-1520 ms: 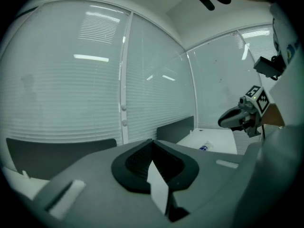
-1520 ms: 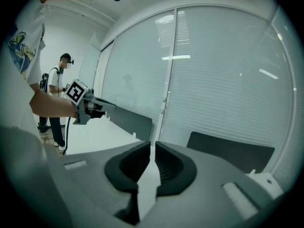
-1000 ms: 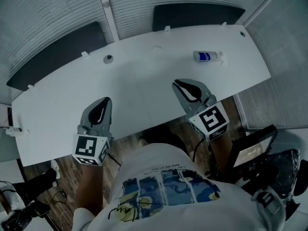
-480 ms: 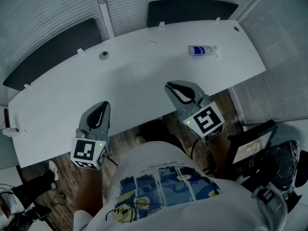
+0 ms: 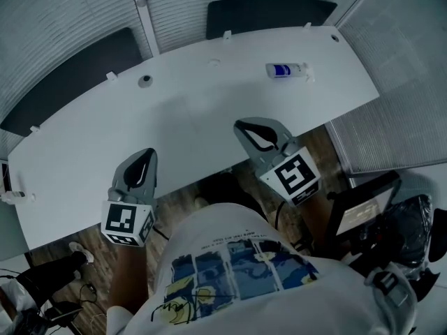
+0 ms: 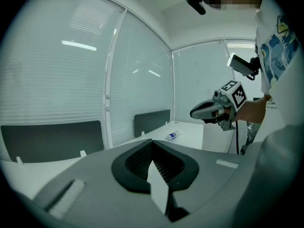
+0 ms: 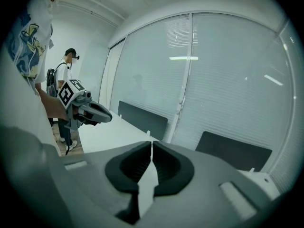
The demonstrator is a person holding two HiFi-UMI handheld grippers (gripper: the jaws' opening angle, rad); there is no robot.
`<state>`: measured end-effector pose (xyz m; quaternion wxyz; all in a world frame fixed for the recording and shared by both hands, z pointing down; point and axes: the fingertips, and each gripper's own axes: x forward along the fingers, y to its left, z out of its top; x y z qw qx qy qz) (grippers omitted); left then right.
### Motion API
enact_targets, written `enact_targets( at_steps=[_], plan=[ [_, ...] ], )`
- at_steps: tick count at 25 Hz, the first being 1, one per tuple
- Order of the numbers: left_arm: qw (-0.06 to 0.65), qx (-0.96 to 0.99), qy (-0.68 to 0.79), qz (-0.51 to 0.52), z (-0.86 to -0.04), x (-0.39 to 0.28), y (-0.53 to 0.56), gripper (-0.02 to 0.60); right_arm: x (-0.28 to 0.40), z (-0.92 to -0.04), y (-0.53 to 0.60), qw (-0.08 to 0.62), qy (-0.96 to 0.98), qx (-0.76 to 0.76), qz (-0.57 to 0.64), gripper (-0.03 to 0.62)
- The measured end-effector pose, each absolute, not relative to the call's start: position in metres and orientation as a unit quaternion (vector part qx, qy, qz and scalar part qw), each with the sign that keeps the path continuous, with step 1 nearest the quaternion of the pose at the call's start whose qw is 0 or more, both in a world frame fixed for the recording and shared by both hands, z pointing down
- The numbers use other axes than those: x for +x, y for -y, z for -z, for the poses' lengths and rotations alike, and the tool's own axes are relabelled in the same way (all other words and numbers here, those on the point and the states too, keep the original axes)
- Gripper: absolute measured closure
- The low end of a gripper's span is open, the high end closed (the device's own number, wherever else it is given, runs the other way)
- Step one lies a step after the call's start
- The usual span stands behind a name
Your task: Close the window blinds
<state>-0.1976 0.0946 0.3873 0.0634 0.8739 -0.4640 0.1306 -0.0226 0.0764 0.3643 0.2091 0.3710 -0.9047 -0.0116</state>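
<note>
White desk (image 5: 195,110), blinds (image 5: 183,5) beyond both tongs (image 5: 149,154) (image 5: 244,127)

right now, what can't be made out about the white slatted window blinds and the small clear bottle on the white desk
- White slatted window blinds: the head view's top edge cuts them off; no cord or wand can be picked out.
- Slat angle: too fine and hazy in both gripper views.
- Small clear bottle with blue label: its print is too small in the head view.
</note>
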Motion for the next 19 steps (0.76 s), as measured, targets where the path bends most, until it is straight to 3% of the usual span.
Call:
enact_targets(
  at_steps=[19],
  plan=[
    [0.055, 0.873, 0.466, -0.130, -0.390, -0.224, -0.097, 0.577, -0.055, -0.366, -0.077, 0.226, 0.902, 0.367, 0.023, 0.583]
  ],
)
